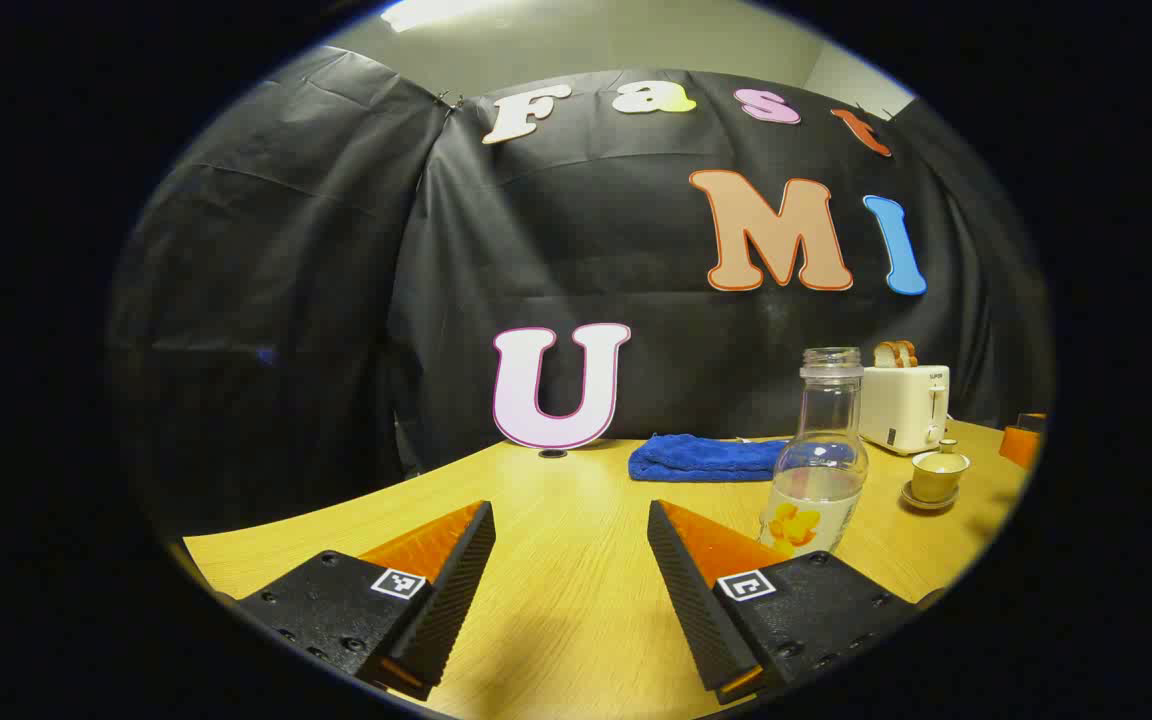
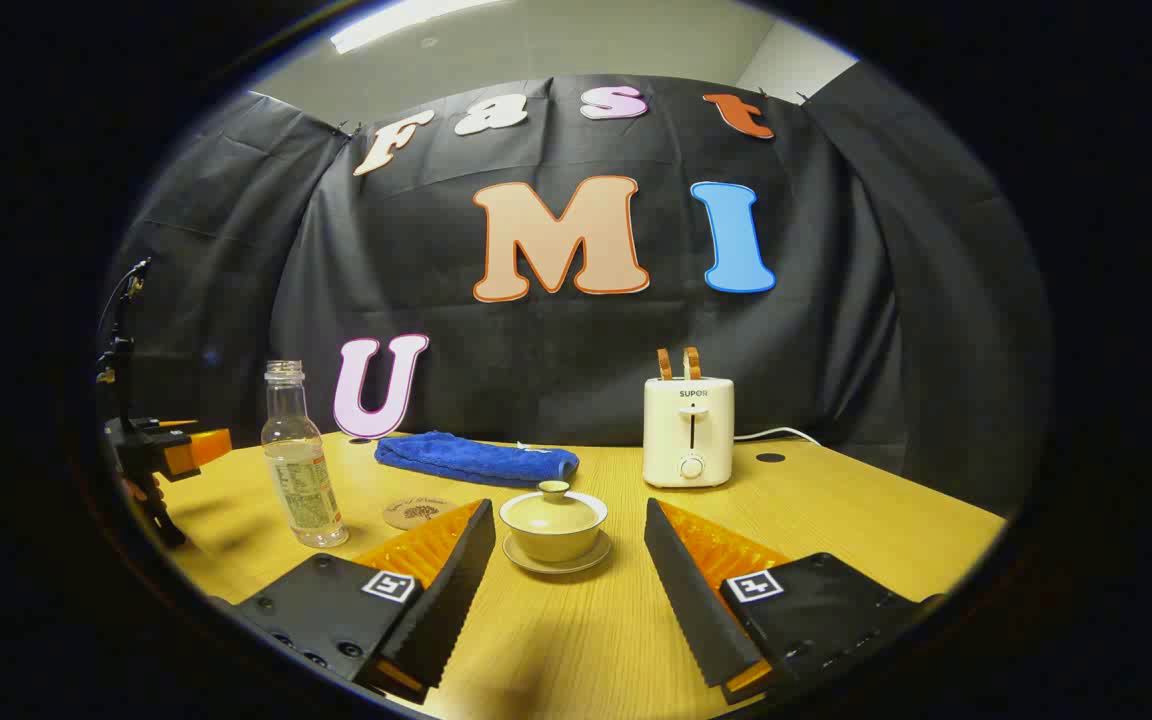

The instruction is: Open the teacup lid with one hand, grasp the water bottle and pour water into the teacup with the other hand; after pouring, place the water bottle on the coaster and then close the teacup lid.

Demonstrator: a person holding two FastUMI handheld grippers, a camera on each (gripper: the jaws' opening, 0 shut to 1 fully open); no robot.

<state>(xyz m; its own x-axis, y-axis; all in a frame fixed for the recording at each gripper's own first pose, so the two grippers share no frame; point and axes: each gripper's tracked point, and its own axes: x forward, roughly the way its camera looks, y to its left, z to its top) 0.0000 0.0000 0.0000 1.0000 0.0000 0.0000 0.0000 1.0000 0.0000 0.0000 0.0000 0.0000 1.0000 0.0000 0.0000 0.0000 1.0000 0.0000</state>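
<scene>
A clear water bottle (image 1: 818,462) with no cap stands upright on the wooden table, just past my left gripper's right finger. My left gripper (image 1: 571,590) is open and holds nothing. The lidded teacup (image 2: 553,524) sits on its saucer straight ahead of my right gripper (image 2: 569,585), which is open with the cup just beyond its fingertips. In the left gripper view the teacup (image 1: 938,474) is small at the far right. The bottle (image 2: 301,462) stands left of the cup, and a round coaster (image 2: 418,512) lies flat between them. My left gripper (image 2: 161,450) shows at the far left edge.
A folded blue cloth (image 2: 476,458) lies at the back of the table (image 2: 836,540) against the wall. A white toaster (image 2: 689,430) with bread in its slots stands behind the teacup, its cord trailing right. An orange object (image 1: 1021,440) sits at the table's far right edge.
</scene>
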